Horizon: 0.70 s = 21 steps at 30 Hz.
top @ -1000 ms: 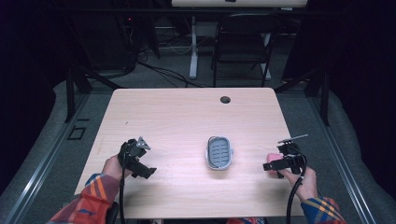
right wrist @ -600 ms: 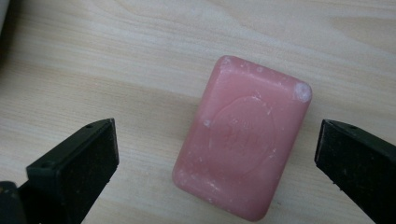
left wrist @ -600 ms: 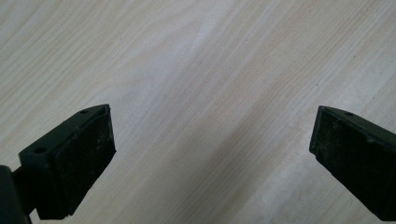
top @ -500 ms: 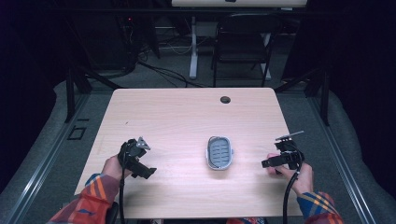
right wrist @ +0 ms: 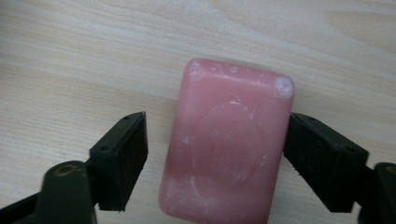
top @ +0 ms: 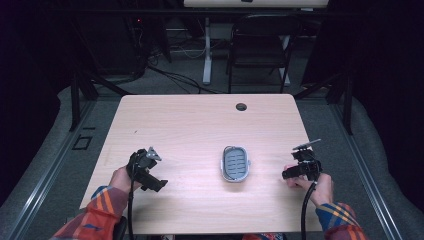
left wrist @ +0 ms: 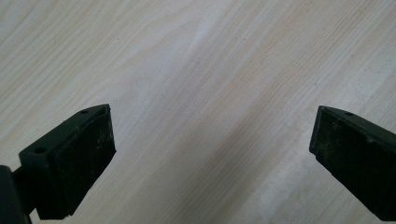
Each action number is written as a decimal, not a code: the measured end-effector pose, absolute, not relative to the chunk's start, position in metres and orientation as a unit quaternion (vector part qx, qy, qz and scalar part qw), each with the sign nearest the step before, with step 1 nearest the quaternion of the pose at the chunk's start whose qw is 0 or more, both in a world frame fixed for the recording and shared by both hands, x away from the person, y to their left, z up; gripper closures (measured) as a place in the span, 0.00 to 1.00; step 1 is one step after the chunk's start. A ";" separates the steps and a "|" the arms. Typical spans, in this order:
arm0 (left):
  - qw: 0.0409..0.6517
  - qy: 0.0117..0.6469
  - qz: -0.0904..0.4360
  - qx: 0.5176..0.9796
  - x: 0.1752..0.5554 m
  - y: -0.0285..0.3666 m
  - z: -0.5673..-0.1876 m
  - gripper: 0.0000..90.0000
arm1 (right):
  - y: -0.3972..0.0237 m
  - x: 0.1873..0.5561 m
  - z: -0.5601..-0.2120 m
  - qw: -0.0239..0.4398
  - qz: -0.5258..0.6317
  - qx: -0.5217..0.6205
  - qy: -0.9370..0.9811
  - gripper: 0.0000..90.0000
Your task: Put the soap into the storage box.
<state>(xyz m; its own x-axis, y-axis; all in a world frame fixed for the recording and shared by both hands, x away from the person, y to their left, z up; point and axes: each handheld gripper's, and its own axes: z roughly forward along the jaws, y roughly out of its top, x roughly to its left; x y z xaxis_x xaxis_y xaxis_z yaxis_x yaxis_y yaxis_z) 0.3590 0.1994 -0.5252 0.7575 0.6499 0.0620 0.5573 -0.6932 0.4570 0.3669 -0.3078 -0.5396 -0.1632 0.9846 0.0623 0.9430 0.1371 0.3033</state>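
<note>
A pink bar of soap lies flat on the pale wooden table, between the jaws of my right gripper. Those jaws have just been closing. One pad touches the soap's side, and a gap remains at the other pad. In the high view the right gripper sits near the table's right edge, pointing left. A grey oval soap dish stands empty to its left. My left gripper rests at the front left. Its jaws are wide open over bare wood.
A round cable hole sits near the table's far edge. A dark folding chair and a desk leg stand beyond the table. The person's plaid sleeves come in over the front edge.
The right hand has crept slightly away from the front edge. The left hand and the soap dish have stayed where they were.
</note>
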 end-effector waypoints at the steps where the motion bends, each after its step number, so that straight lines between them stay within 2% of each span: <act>1: 0.211 0.331 0.110 0.913 0.359 0.199 -0.525 0.00 | -0.308 0.367 -0.540 0.077 0.137 0.643 0.749 0.28; 7: 0.210 0.329 0.110 0.914 0.359 0.199 -0.525 0.00 | -0.308 0.368 -0.542 0.072 0.131 0.645 0.749 0.28; 19: 0.210 0.330 0.107 0.914 0.359 0.199 -0.525 0.00 | -0.309 0.371 -0.546 0.071 0.116 0.647 0.750 0.33; 21: 0.211 0.330 0.109 0.914 0.359 0.199 -0.525 0.00 | -0.308 0.372 -0.545 0.072 0.115 0.647 0.751 0.37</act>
